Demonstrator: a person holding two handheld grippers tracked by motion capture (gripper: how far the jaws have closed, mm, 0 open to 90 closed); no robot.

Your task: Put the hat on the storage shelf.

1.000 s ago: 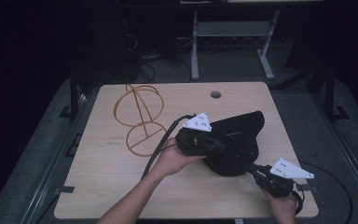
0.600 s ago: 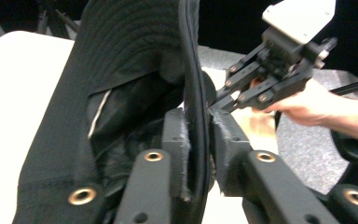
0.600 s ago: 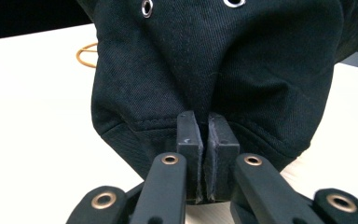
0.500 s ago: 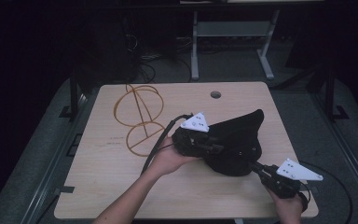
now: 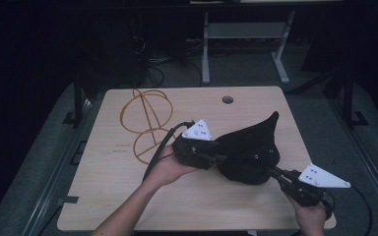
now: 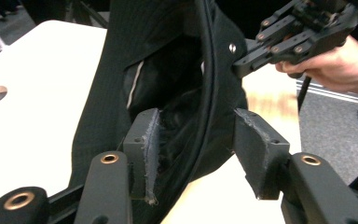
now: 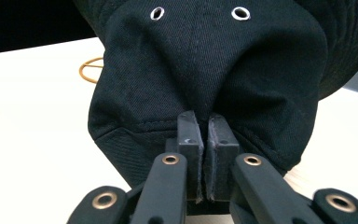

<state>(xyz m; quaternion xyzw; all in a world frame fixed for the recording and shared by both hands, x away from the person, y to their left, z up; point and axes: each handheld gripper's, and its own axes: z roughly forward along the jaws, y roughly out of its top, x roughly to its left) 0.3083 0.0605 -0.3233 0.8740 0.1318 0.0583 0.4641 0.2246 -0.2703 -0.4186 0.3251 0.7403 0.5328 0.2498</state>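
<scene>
Wooden table (image 5: 128,196), crumpled black hat (image 5: 248,152) with eyelets

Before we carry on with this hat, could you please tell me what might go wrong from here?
1. The right hand-held gripper pinches only a thin fold of the black hat at its edge, so a pull could slip it free.
2. The left hand-held gripper stands open around the hat's brim edge; if it stays open, the hat hangs from one grip and may sag onto the table.
3. The yellow wire stand sits near the left hand and could be knocked.
</scene>
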